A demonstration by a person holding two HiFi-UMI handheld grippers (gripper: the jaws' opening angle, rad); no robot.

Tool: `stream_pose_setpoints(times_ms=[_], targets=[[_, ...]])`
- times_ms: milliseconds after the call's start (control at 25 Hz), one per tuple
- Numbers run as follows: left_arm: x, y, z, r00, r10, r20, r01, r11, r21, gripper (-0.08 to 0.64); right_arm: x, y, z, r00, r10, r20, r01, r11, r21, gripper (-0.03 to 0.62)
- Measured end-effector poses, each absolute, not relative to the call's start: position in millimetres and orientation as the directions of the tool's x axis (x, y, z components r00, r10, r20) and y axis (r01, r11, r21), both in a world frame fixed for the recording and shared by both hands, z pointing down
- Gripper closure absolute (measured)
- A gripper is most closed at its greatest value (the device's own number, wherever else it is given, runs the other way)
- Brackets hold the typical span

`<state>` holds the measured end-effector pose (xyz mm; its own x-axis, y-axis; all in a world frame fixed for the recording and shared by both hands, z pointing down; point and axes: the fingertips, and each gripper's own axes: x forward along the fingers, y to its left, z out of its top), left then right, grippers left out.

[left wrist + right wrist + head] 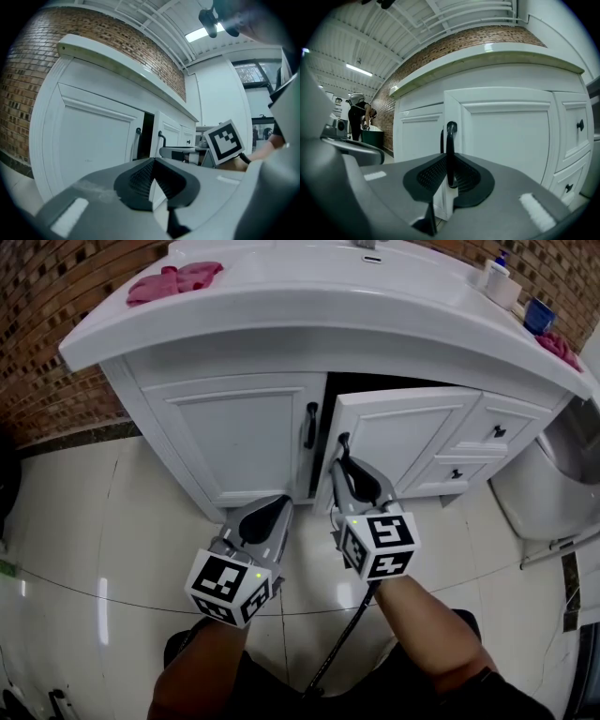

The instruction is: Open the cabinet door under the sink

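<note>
Narrowly parted, right claw (449,177) apparently gripping handle (450,140)

cabinet door (412,442): smooth white paint | door handle (450,140): glossy black metal | wall (37,315): rough brick | floor (94,540): glossy tile

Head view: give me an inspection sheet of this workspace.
Surface: white sink counter above the cabinet.
Job's things: right cabinet door ajar; left cabinet door closed.
Clutter: pink cloth, white bottle, blue cup on the counter.
Grippers: right gripper shut on the right door's black handle; left gripper shut, empty, clear of the cabinet.
Cables: black cable trailing from the right gripper.
Surroundings: brick wall, tiled floor; a person far off in the right gripper view.
</note>
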<state>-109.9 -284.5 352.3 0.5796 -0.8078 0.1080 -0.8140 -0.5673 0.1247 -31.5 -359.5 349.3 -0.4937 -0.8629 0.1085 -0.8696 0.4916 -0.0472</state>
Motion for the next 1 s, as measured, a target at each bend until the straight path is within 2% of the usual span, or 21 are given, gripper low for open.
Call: stream_pose_setpoints(times_ms=[240,1000], targets=[[-100,-258,349,0.591,-0.798,0.113,-0.803,-0.569,0.177,0.557,-17,-330,350,-0.517,-0.848,0.121,-0.856,0.516,-0.041,0.545],[-27,-181,322,0.686,-0.721,0.091,-0.727,-0.682,0.081,0.557,58,-246,352,-0.492,-0.86,0.134,-0.87,0.493,-0.032,0.545]])
